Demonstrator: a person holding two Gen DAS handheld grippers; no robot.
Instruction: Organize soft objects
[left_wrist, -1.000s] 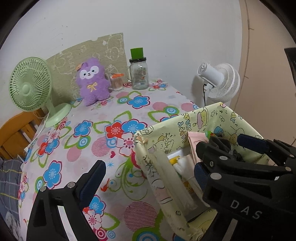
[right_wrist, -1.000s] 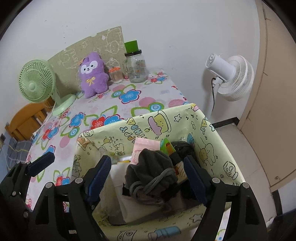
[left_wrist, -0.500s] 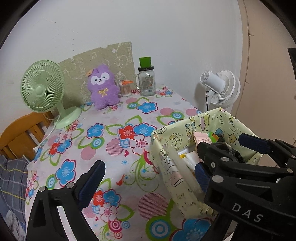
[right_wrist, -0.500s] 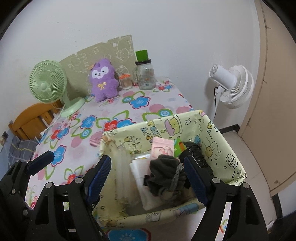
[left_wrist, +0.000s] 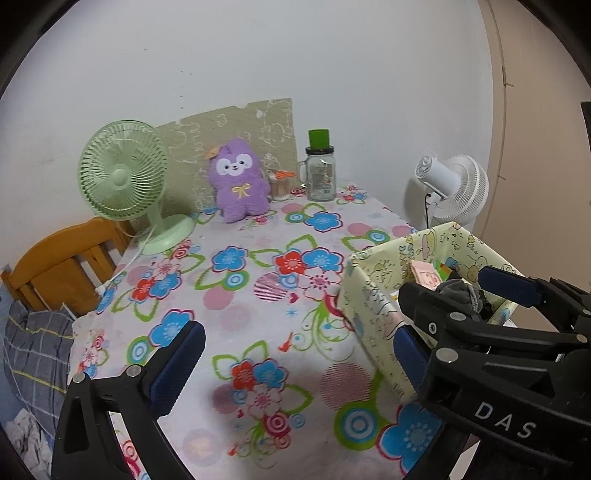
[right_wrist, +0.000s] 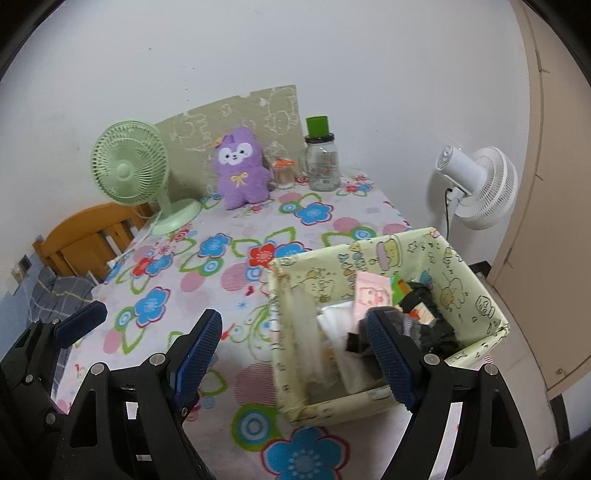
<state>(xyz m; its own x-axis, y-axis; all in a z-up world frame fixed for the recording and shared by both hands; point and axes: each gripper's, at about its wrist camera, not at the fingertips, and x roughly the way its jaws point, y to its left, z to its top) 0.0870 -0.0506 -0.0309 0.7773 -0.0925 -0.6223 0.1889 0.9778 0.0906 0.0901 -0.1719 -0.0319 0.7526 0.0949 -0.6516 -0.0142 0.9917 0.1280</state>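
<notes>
My left gripper (left_wrist: 299, 354) was matte black plastic with angular, cut-out arms; its fingers (left_wrist: 177, 363) wore dark blue ribbed pads; silver screws dotted the joints; my right gripper (right_wrist: 295, 354) matched it, and white letters "DAS" marked its housing in the left view.

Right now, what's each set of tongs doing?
Left tongs: opening, nothing between them, over the flowered tablecloth.
Right tongs: open, empty, at the fabric bin.
</notes>
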